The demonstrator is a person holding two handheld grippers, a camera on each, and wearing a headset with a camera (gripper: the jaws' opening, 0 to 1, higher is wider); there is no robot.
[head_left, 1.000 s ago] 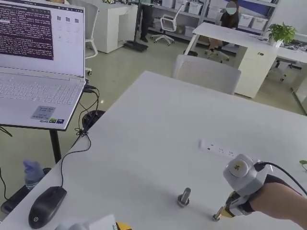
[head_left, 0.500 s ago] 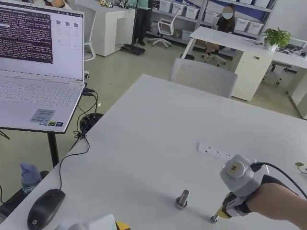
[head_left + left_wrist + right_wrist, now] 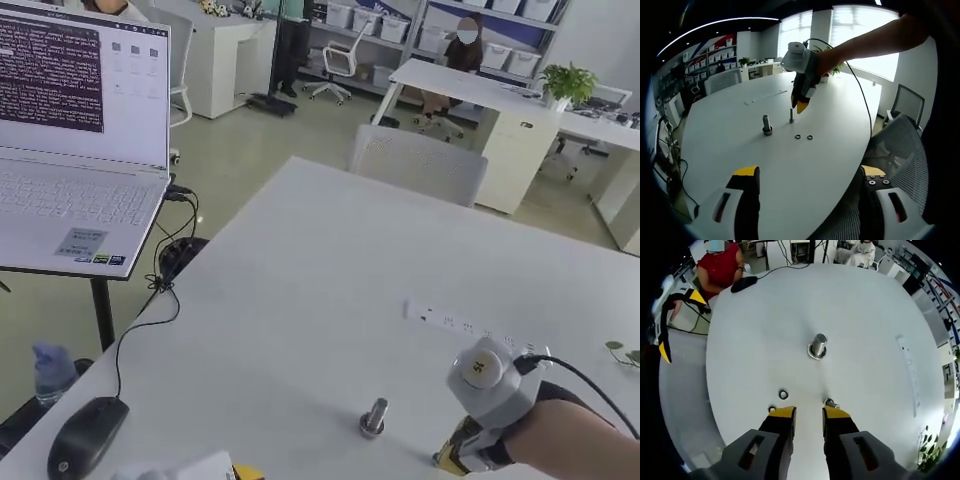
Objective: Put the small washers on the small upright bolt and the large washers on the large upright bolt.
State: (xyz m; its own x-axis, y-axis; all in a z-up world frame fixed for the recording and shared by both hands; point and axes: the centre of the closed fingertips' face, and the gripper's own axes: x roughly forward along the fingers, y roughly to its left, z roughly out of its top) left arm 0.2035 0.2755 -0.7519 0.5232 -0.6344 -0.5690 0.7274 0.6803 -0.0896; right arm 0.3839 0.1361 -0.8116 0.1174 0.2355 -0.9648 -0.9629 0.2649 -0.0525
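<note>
Two washers [image 3: 783,394] lie beside the right tongs [image 3: 808,413], narrowly parted and empty; left tongs [image 3: 810,172] gape empty.

Table [image 3: 765,315]: white, smooth, matt | large bolt [image 3: 817,344]: bright glossy metal | small bolt [image 3: 829,402]: duller grey metal | washers [image 3: 798,136]: dark metal rings | right gripper [image 3: 807,415]: grey matt plastic, yellow tips | chair [image 3: 901,150]: grey woven mesh | mouse [image 3: 80,438]: black semi-gloss plastic | power strip [image 3: 455,322]: white smooth plastic

Right gripper [image 3: 452,462] low over white table [image 3: 300,290], near upright large bolt [image 3: 373,418]; laptop [image 3: 70,190] well apart.
</note>
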